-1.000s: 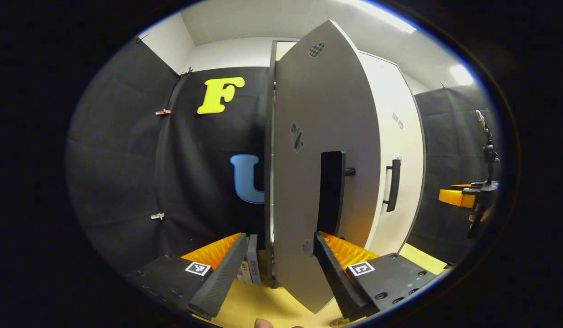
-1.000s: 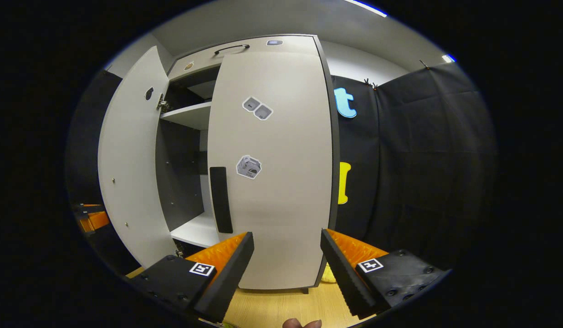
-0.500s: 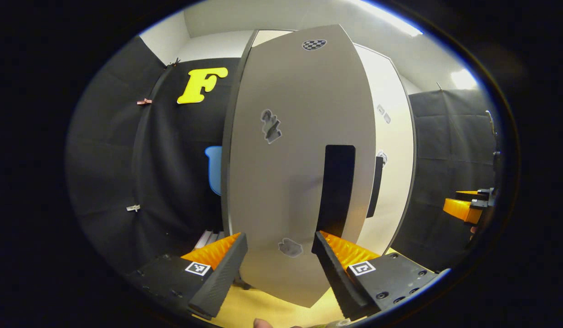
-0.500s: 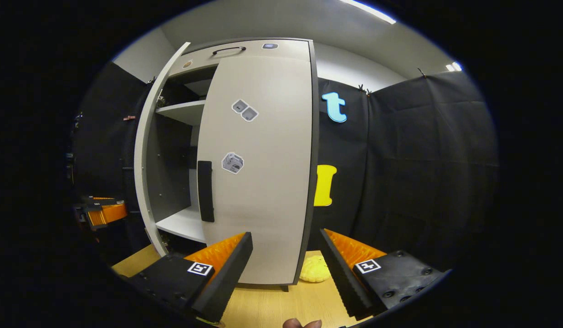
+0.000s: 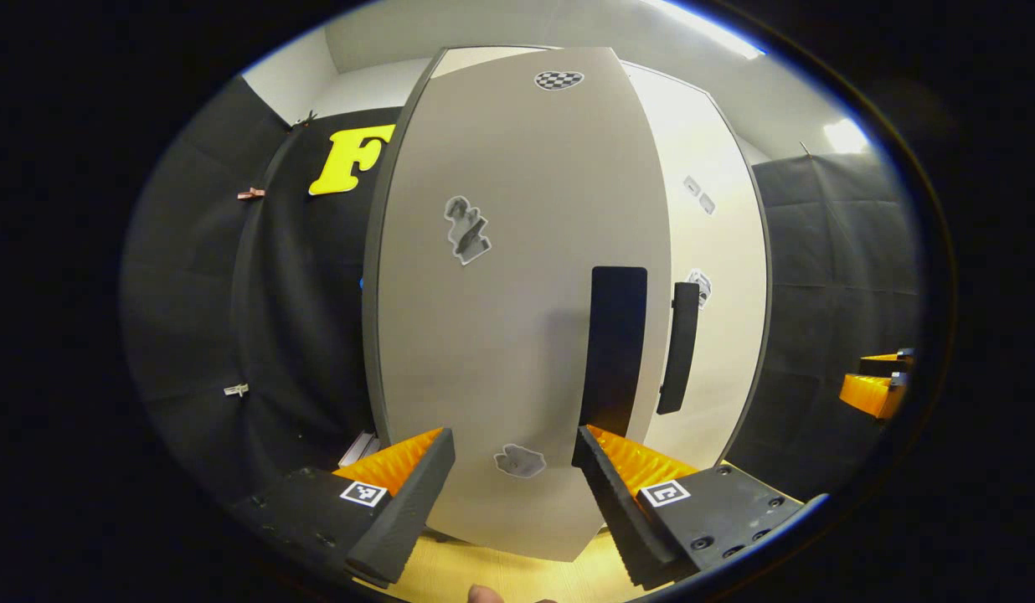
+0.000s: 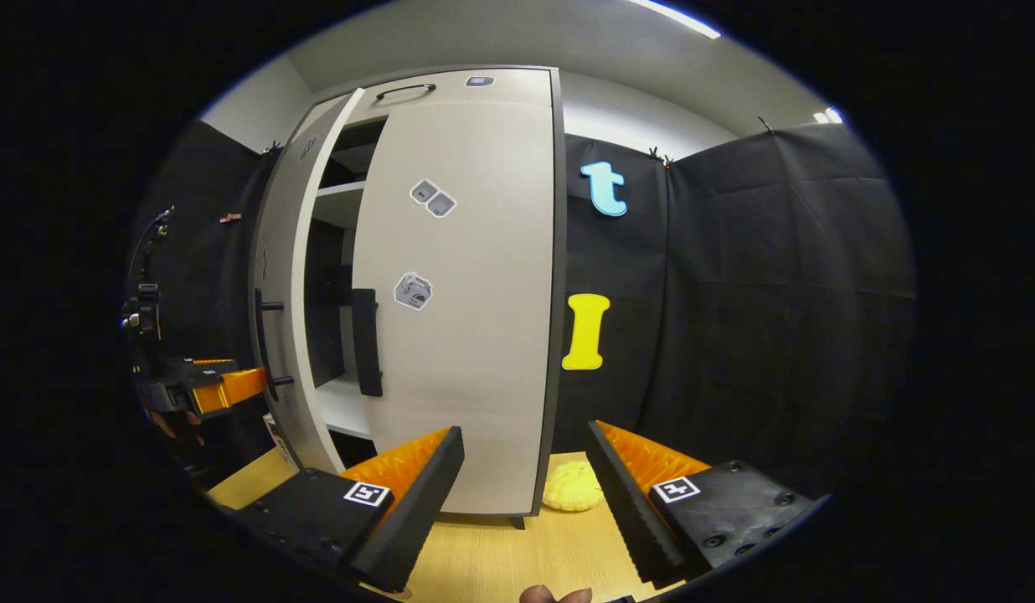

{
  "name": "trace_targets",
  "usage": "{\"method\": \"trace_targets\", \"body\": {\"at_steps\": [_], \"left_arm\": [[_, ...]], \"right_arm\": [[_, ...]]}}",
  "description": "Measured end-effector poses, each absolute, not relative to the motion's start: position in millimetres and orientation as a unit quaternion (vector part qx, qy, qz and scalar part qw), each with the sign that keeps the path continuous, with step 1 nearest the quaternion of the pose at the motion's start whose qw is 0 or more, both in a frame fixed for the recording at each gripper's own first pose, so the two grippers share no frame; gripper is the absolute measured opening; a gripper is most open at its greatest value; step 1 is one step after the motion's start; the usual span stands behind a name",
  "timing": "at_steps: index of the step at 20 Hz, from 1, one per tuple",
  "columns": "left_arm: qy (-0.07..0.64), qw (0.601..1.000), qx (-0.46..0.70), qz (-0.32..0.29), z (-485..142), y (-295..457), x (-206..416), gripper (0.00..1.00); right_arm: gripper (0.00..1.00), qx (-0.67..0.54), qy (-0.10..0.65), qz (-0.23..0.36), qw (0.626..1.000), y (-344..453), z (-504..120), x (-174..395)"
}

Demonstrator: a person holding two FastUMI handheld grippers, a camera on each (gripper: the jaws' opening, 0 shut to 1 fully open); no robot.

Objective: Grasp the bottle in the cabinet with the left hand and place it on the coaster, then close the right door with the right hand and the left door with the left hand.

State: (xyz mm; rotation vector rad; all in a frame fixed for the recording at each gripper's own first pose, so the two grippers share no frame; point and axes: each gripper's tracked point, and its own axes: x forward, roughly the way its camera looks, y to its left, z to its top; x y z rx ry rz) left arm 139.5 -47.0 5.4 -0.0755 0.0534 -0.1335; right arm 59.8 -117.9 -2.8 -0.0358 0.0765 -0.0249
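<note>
The left door [image 5: 517, 301] is a tall, flat, rigid panel on hinges, likely light to swing and smooth-faced, so a flat push should move it more surely than a pinch; in the left gripper view it stands close in front of the left gripper [image 5: 515, 469], whose jaws are spread wide with nothing between them. The long dark handle [image 5: 615, 347] near the door's right edge is the obvious place to grip, though pressing on the bare face beside it should do as well. In the right gripper view the left door is not yet shut: a dark gap with a shelf [image 6: 343, 408] shows between it and the right door [image 6: 459, 293], which looks closed flush with the cabinet. The right gripper [image 6: 523, 473] hangs back from the cabinet, jaws wide apart and empty. I cannot tell where the bottle or the coaster are. The cabinet stands on a pale wooden desk [image 6: 517, 561], with a small yellow lump [image 6: 572, 488] near the cabinet's right corner. Black cloth walls the booth closely on both sides, leaving little room.
</note>
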Motion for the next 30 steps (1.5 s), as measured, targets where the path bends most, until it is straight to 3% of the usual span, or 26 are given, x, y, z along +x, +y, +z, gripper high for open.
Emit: {"method": "trace_targets", "body": {"at_steps": [15,30], "left_arm": [[0.022,0.997,-0.018,-0.069,7.8,-68.8,175.7,0.94],[0.021,0.998,-0.028,-0.061,20.3,-29.4,87.1,0.95]], "right_arm": [[0.98,-0.012,0.052,0.014,0.998,-99.1,-9.4,66.2],[0.98,-0.001,0.041,0.037,0.998,-55.8,2.3,47.6]]}}
